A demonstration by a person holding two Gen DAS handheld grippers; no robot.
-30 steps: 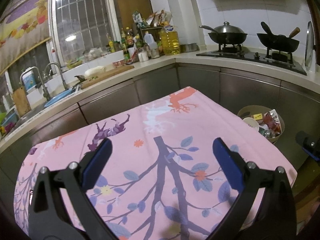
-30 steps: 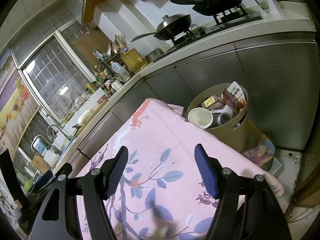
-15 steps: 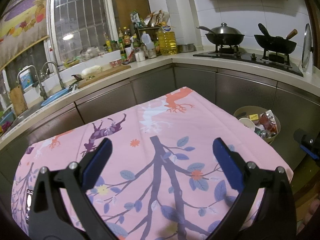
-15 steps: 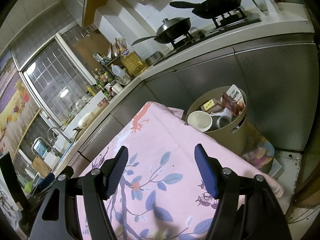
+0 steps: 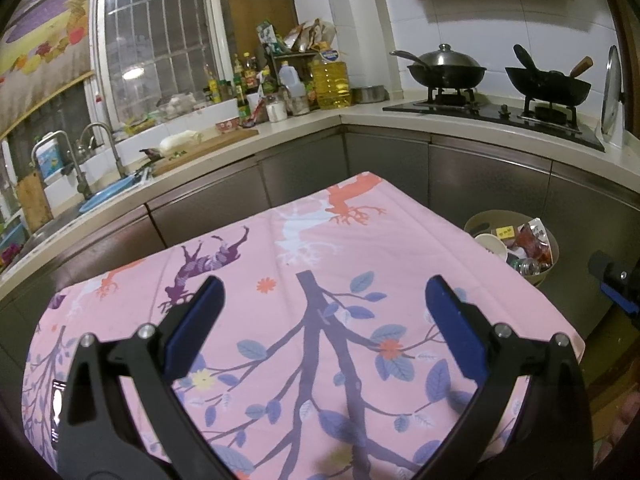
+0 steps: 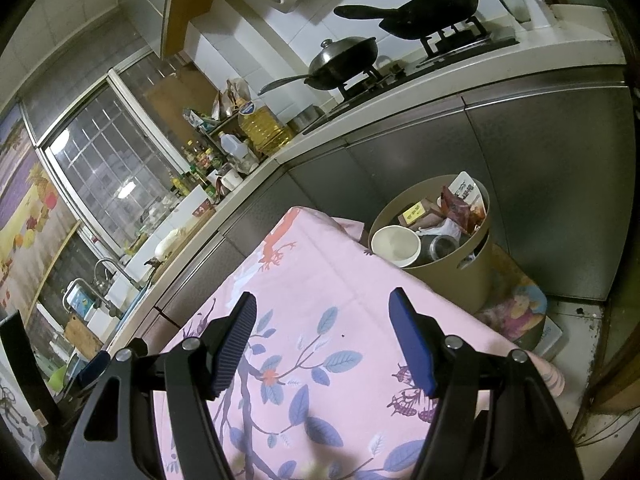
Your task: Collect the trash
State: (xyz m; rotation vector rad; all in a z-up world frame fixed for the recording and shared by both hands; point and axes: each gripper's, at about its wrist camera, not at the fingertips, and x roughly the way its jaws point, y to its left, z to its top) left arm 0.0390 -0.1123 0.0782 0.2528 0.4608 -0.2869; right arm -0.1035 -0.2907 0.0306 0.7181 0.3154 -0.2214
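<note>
A tan round bin (image 6: 452, 268) stands on the floor past the table's far right corner, filled with a white cup (image 6: 395, 242), a can, wrappers and cartons; it also shows in the left wrist view (image 5: 541, 278). The table with a pink floral cloth (image 5: 320, 264) has no loose trash showing on it. My left gripper (image 5: 322, 300) is open and empty above the cloth. My right gripper (image 6: 324, 312) is open and empty above the cloth's right part, short of the bin. A tip of the right gripper (image 5: 612, 280) shows at the left view's right edge.
Steel cabinet fronts (image 5: 480, 176) run behind and to the right of the table. The counter holds two woks (image 5: 444, 70) on a stove, an oil bottle (image 5: 330, 84), condiment bottles and a sink (image 5: 92, 200). A patterned mat (image 6: 516, 312) lies on the floor by the bin.
Both grippers have risen and drawn back slightly from the table and bin. Both stay open and empty.
</note>
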